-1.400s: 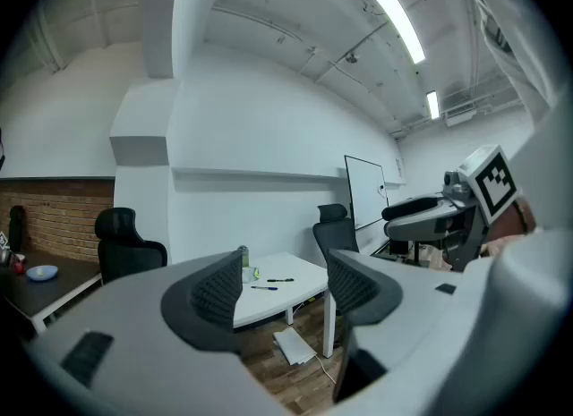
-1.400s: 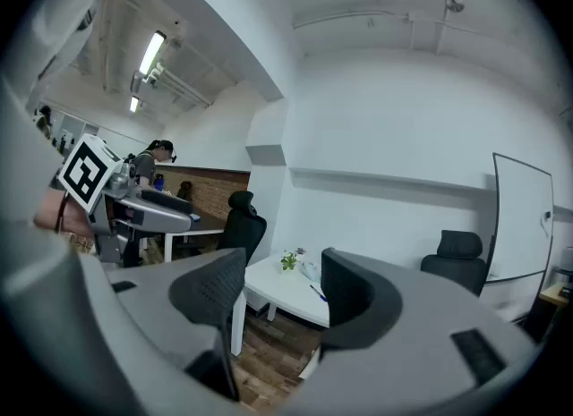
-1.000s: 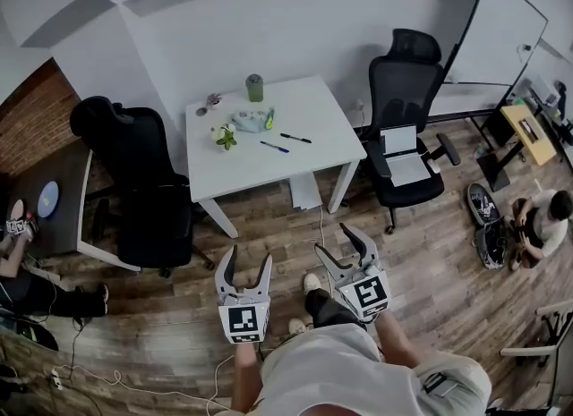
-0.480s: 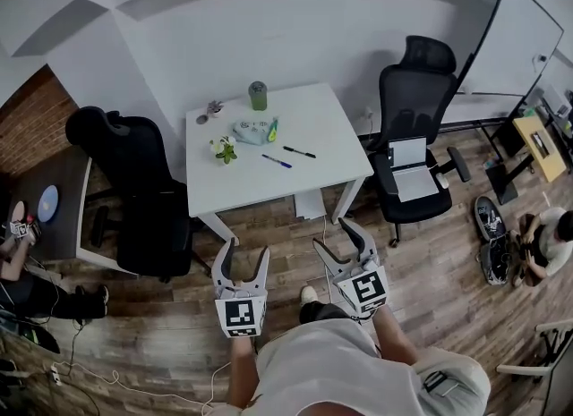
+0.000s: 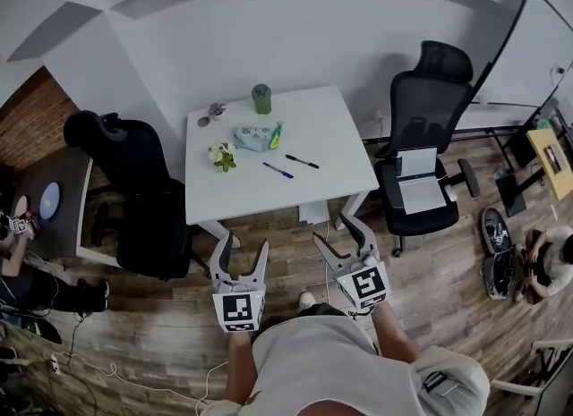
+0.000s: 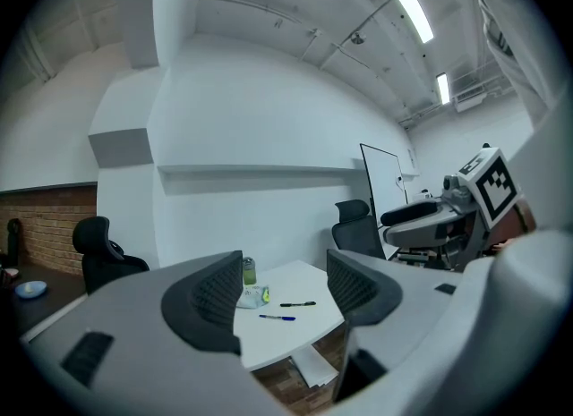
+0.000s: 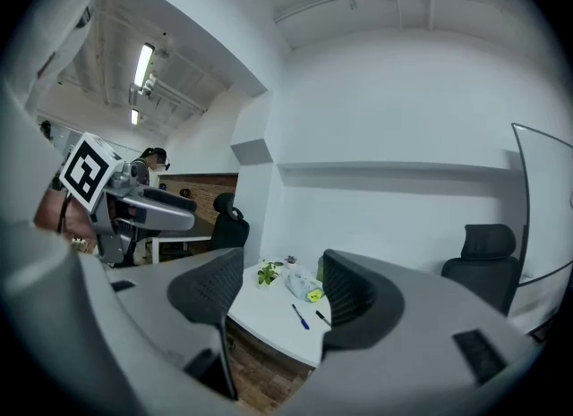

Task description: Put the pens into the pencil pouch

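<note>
The blue pen (image 5: 277,171) and black pen (image 5: 302,162) are lying side by side on the white table (image 5: 333,132), near the pencil pouch (image 5: 253,138). You're standing well back from it, holding the left gripper (image 5: 243,246) and right gripper (image 5: 337,233) out front, both gaping wide and carrying nothing. Looks like you're only approaching, so next you're needing to step in close and line up on a pen.

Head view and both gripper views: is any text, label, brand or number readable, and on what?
No readable text anywhere.
Left gripper and right gripper: square marker patterns only.
Pencil pouch: any print too small.
Papers on the chair: too small.
</note>
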